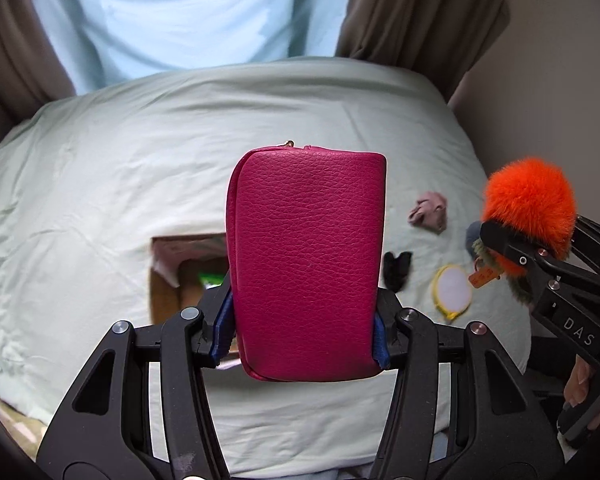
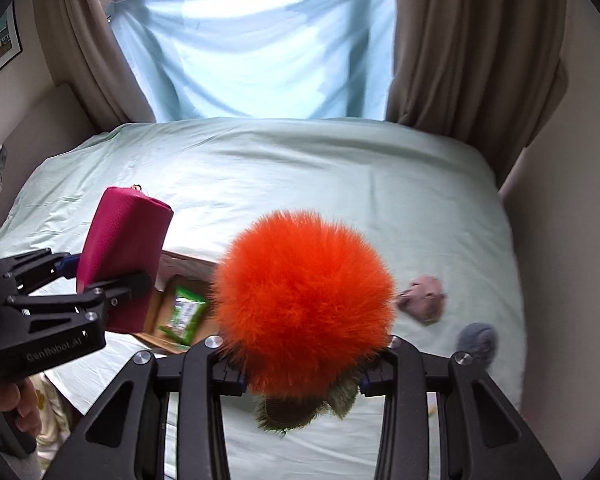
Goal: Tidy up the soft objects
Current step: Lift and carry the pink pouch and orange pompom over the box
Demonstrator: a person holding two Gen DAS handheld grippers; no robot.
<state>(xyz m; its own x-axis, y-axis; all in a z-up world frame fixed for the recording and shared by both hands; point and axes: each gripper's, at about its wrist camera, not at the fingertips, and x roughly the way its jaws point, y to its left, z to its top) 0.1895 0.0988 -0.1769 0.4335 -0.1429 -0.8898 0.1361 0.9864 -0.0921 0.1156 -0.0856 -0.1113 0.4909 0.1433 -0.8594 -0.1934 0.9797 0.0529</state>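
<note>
cardboard box (image 2: 180, 280): lies open on the bed (image 2: 300, 168), below and ahead of both tools, its mouth facing up; a green packet (image 2: 184, 314) already lies inside it.
left tool (image 1: 306, 330): its jaws stand partway closed and clamp a magenta pouch (image 1: 306, 264) by its lower end, the blue pads pressing on both narrow sides.
pouch axis: the long side runs straight out along the fingers, zip end farthest from the tool, so the pouch stands up over the bed.
box from the left tool: just behind and to the left of the pouch, which hides part of the opening; this looks like the nearer tool to the box.
right tool (image 2: 302, 374): jaws drawn narrow and gripping an orange fluffy pompom (image 2: 304, 300) near its base, with an olive-green furry piece (image 2: 300, 410) hanging under it.
box from the right tool: ahead and to the left, partly hidden by the pompom's left edge; the left tool and its pouch sit between, so I judge the right would have to cross leftward to drop its load.
things to the right on the bed: a pink soft item (image 1: 428, 212), a black one (image 1: 396, 270), a yellow-rimmed round pad (image 1: 452, 290) and a grey-blue ball (image 2: 476, 342) lie loose, well apart from the box, to the right of both tools.
likely order: pouch goes down first, then the pompom.
</note>
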